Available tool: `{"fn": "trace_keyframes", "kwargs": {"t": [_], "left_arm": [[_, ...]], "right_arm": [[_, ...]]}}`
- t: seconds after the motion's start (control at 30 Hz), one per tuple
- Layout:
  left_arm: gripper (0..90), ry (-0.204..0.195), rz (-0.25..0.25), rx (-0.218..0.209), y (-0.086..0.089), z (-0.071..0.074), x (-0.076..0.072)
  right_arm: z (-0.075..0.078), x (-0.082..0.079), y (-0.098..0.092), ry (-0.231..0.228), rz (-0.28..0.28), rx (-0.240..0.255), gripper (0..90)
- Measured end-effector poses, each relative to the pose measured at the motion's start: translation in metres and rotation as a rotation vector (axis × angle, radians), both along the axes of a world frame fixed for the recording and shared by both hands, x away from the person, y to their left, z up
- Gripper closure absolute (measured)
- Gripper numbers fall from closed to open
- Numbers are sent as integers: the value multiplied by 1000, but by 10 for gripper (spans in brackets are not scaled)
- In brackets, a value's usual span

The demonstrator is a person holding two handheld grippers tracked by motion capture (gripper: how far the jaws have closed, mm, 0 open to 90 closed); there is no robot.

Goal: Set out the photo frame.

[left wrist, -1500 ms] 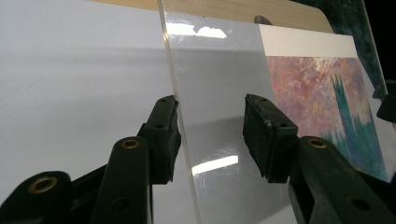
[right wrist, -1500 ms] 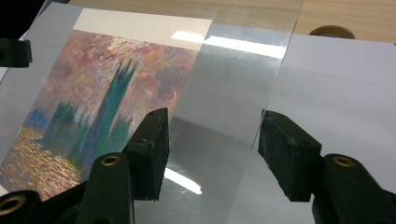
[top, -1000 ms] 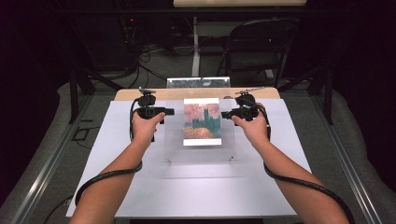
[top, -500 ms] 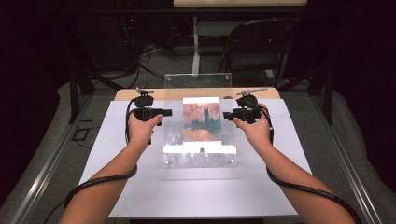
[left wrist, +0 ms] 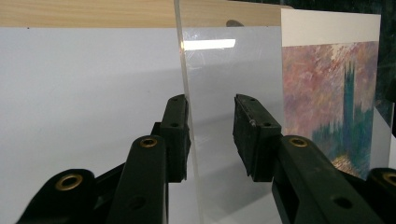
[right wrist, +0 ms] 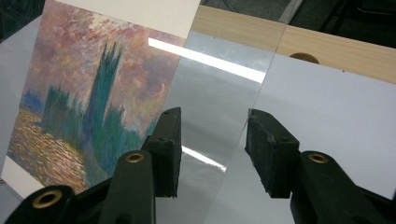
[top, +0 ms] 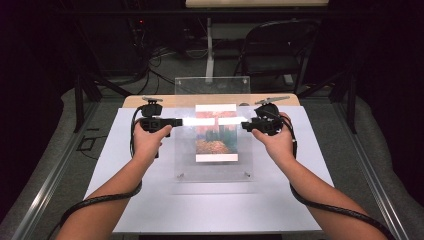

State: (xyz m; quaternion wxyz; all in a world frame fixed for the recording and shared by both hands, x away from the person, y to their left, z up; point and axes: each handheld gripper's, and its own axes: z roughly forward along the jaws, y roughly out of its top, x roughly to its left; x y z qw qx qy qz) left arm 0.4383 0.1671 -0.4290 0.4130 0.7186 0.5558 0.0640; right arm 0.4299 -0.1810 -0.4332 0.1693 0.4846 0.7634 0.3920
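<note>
A clear acrylic sheet (top: 186, 150) lies over a colourful painting print (top: 216, 140) on the white board, its far part tilted up and catching a strip of light. My left gripper (top: 179, 121) is at the sheet's left edge and my right gripper (top: 243, 125) at its right edge. In the left gripper view the sheet (left wrist: 210, 60) passes between the jaws of the gripper (left wrist: 210, 105), close against one pad with a gap to the other. The right gripper view shows the same: the sheet's edge (right wrist: 219, 79) inside the gripper (right wrist: 212, 116), with a gap. Both pairs of jaws have just been closing. The print (right wrist: 93, 93) shows through the sheet.
The white board (top: 150, 200) covers most of a wooden table (top: 135, 101). A second clear panel (top: 212, 85) stands upright at the table's far edge. Behind it are a folding chair (top: 280, 50) and cables on the floor. Dark frame bars flank both sides.
Both grippers have risen a little and drawn in on the sheet's side edges. The sheet's far part has tilted up, and the light strip on it now sits at gripper height.
</note>
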Motion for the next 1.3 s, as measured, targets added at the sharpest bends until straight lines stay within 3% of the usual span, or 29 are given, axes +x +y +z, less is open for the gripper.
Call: {"fn": "trace_keyframes", "kwargs": {"t": [0.4,1.03,1.3], "left_arm": [[694,-26,-23,5,4,7,-15],[725,-62,-41,0,7,12,-35],[733,-81,-46,-7,8,14,-45]], "right_arm": [[7,-14,-4,-15,-2,17,630],[15,-33,-4,-47,17,-19,665],[18,-44,-8,-53,22,4,702]]}}
